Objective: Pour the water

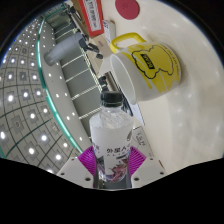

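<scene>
A clear water bottle (111, 132) with a white cap and a white label printed with dark characters stands between my gripper's (112, 157) magenta pads (92, 156), and both pads press on its lower body. The whole view is rolled, so the bottle leans with its cap (110, 100) pointing at a white mug (148, 68). That mug has a yellow handle and a yellow cartoon print and sits on the white table (190, 120), just beyond the bottle's cap. The mug's inside is hidden.
A red and white sign (127, 8) lies on the table beyond the mug. A red and white box (90, 18) and grey equipment (70, 50) sit past the table edge. A ceiling with rows of lights (30, 100) fills the side away from the mug.
</scene>
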